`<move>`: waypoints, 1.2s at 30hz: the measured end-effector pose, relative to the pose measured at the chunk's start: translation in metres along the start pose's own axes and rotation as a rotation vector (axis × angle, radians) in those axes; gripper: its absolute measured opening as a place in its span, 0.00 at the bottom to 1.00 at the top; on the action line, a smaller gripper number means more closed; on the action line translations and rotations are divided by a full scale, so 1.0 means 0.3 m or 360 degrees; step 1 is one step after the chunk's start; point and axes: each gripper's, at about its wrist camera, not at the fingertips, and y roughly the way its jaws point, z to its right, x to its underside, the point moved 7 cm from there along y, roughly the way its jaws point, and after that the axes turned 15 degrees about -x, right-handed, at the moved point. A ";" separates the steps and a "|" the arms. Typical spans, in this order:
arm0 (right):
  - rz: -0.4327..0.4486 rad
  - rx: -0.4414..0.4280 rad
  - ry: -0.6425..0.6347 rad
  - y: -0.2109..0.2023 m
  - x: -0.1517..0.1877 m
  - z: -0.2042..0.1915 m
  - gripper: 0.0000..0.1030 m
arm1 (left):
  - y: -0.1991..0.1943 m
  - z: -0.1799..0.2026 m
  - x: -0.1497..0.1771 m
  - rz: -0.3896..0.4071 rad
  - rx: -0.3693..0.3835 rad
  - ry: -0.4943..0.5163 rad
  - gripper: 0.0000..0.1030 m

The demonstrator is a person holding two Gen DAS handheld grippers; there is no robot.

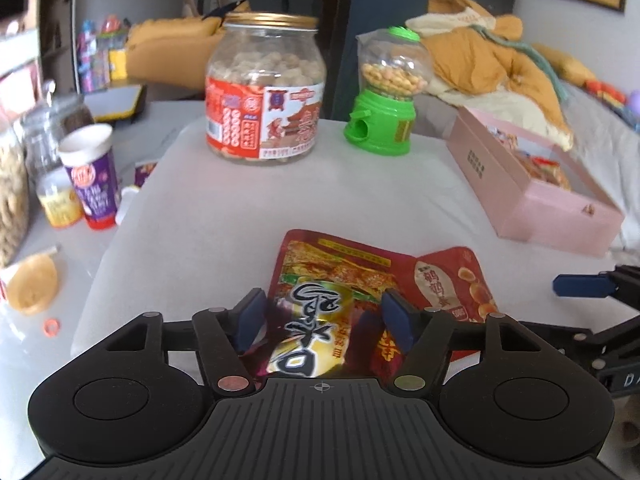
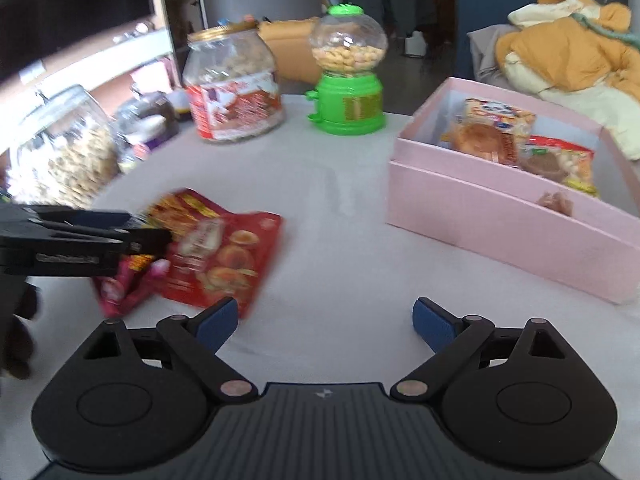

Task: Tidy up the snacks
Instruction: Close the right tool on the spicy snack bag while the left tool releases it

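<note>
My left gripper [image 1: 324, 316] has its jaws around a snack packet with black characters on gold [image 1: 316, 332], which bulges between the pads. Under it lie a red noodle-print packet [image 1: 332, 258] and a red packet with egg pictures [image 1: 456, 284]. In the right wrist view the left gripper [image 2: 132, 232] reaches in from the left over the red packets [image 2: 224, 256]. My right gripper [image 2: 324, 320] is open and empty above the white cloth. A pink box [image 2: 500, 220] at the right holds several snack packets [image 2: 496, 136].
A big jar of round snacks [image 1: 264, 88] and a green candy dispenser [image 1: 384, 92] stand at the back. A purple cup [image 1: 92, 176] and glass jars [image 2: 68, 152] stand to the left. Yellow bedding [image 1: 488, 60] lies at the back right.
</note>
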 end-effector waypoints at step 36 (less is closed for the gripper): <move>-0.0044 -0.0028 -0.0004 -0.029 0.051 -0.016 0.84 | -0.077 0.028 -0.025 0.0056 0.0076 -0.0226 0.47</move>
